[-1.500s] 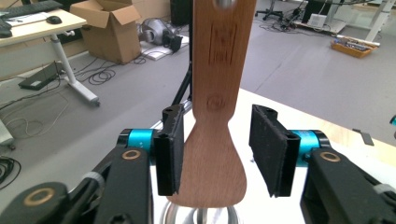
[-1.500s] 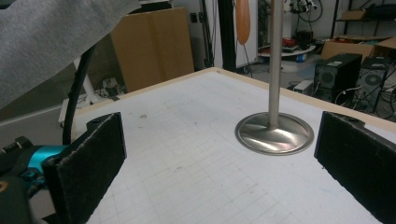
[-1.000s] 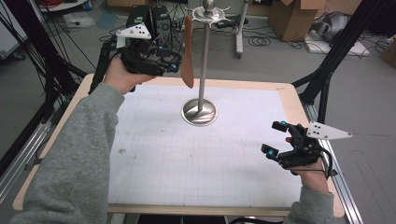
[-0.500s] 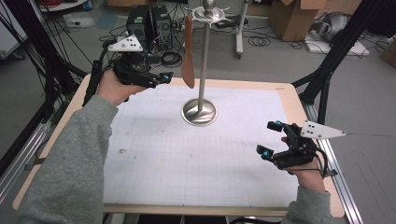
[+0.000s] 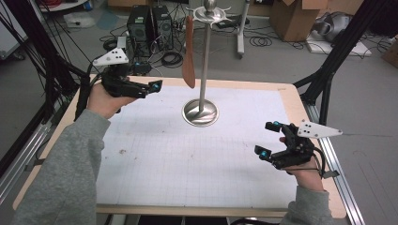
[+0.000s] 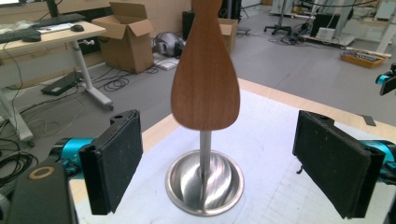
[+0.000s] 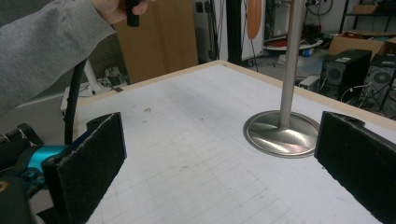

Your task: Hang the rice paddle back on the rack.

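Left gripper view, wooden spatula (image 6: pixel 205 70) between open jaws

Left gripper (image 5: pixel 152 87) at ten o'clock — jaws wide apart; right gripper (image 5: pixel 267 139) at four o'clock, also agape, empty.

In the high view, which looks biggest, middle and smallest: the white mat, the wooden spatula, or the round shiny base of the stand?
1. White mat, biggest by far.
2. Round shiny base.
3. Wooden spatula, long but thin. These last two look close, and the spatula hangs nearer the camera, so I'm unsure.
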`<action>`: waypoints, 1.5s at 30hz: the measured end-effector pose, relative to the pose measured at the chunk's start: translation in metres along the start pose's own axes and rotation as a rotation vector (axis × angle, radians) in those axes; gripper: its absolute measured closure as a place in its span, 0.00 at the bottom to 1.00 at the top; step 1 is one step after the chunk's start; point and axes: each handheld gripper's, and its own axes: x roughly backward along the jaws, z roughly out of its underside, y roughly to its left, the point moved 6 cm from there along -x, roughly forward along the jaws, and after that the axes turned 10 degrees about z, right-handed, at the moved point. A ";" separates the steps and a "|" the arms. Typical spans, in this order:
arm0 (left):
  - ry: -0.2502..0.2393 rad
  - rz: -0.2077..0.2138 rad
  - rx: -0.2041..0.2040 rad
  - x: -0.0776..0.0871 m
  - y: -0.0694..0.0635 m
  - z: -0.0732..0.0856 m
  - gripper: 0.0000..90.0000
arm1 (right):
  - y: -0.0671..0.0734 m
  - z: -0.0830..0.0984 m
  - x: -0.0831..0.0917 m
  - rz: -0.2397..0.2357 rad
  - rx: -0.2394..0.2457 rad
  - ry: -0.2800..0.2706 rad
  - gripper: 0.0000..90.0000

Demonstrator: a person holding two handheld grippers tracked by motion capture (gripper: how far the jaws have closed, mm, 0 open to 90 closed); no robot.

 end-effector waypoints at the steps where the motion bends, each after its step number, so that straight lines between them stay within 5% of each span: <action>1: 0.000 0.000 0.000 0.000 0.000 0.000 0.18 | 0.000 0.000 -0.001 -0.001 -0.001 0.001 0.01; 10: -0.027 0.010 -0.003 0.017 -0.001 0.018 0.18 | 0.001 -0.002 -0.005 -0.008 -0.001 -0.009 0.01; 18: -0.064 0.041 0.038 0.031 -0.005 0.033 0.14 | -0.001 -0.005 -0.004 -0.011 -0.002 -0.026 0.01; 45: -0.086 -0.061 0.036 0.064 -0.010 0.098 0.13 | 0.001 -0.014 -0.009 0.025 0.037 -0.078 0.01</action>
